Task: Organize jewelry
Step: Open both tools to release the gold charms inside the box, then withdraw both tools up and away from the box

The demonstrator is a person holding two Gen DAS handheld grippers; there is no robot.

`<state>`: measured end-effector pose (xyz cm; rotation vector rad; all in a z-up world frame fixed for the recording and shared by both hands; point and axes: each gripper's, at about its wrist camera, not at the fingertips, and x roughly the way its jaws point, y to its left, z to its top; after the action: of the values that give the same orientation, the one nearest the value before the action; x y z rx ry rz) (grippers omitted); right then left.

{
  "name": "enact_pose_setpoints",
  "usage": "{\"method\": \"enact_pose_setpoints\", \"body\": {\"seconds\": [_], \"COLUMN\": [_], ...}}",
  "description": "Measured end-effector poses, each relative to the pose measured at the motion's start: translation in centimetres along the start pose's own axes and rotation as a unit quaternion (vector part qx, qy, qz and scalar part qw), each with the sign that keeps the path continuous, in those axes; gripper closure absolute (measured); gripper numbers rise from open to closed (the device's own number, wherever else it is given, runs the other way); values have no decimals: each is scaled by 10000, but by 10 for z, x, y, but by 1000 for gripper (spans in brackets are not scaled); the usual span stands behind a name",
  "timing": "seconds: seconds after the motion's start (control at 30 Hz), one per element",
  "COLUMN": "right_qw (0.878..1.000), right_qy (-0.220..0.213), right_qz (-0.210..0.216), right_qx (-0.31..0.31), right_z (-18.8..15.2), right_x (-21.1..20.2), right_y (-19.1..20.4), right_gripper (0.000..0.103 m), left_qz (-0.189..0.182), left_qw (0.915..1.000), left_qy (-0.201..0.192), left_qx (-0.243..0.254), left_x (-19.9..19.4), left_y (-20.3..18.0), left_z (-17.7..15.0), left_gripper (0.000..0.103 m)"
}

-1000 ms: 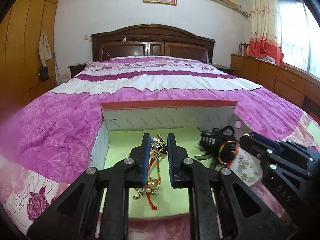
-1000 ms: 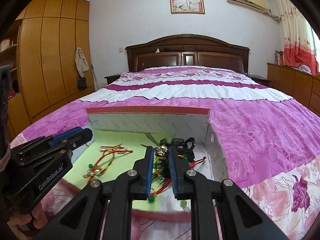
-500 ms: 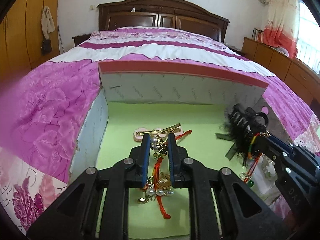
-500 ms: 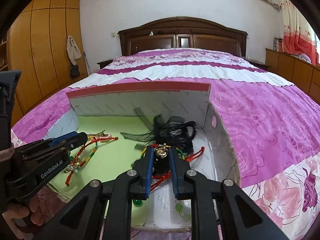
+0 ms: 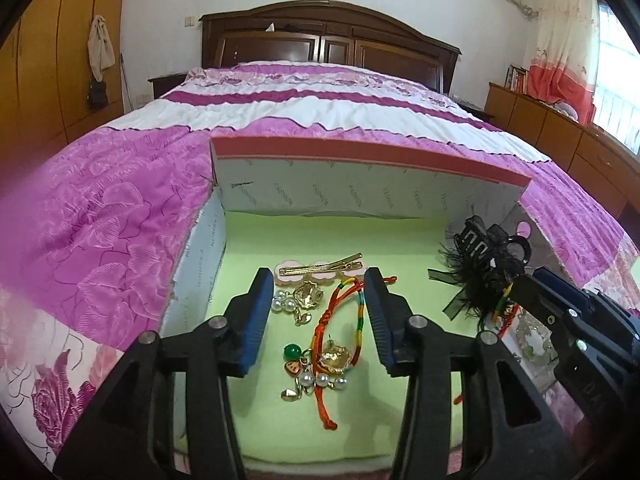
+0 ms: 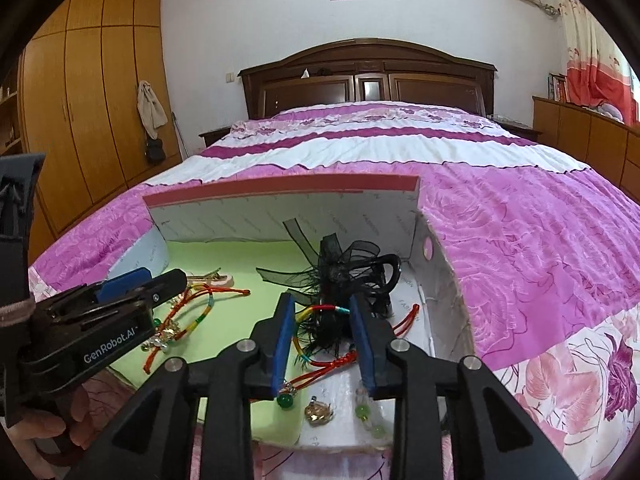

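Left tongs [image 5: 316,320]: jaws opening, pads clear of the red braided cord bracelet with gold charms and pearls [image 5: 324,344], which lies between them on the pale green liner of the open white cardboard box [image 5: 360,196]. Right tongs [image 6: 324,344]: jaws opening, a rainbow-coloured cord bracelet [image 6: 320,312] lying between them, untouched. Beyond it, a black feathered claw hair clip [image 6: 352,276]. Beyond the box, the purple floral bed quilt [image 5: 100,232].

Box: an open box [image 5: 360,196] is set on a pink bedspread [image 5: 104,232], green lining inside.
Left gripper [image 5: 318,312]: jaws are opening; red corded bracelet [image 5: 344,320] lies loose between them.
Hair clip [image 5: 320,270]: laid beyond the fingertips, toward the box's back wall.
Right edge: black feathered claw clip [image 5: 484,264].
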<state>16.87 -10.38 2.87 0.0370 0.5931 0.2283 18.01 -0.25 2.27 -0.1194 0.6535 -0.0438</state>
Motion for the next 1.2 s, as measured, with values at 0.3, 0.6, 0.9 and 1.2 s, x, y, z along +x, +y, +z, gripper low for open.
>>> {"method": "enact_pose_setpoints", "body": {"seconds": [0.3, 0.6, 0.9, 1.2], "right_qw": [9997, 9991, 9988, 9991], "right_qy": [-184, -311, -423, -414], "right_qz": [89, 244, 239, 41], "right_qx": [108, 118, 12, 41], "right_z": [-7, -15, -33, -58], "right_x": [-30, -60, -88, -100], "right_y": [2, 9, 17, 13], "right_gripper": [65, 63, 63, 52], "left_qz": [-19, -88, -11, 132], "left_qw": [9997, 9996, 9990, 9983], "left_qy": [-249, -276, -437, -506], "left_qx": [4, -40, 42, 251], "left_x": [-31, -56, -82, -95], "left_y": [2, 5, 4, -2], "left_z": [-6, -13, -29, -51], "left_gripper": [60, 59, 58, 54]}}
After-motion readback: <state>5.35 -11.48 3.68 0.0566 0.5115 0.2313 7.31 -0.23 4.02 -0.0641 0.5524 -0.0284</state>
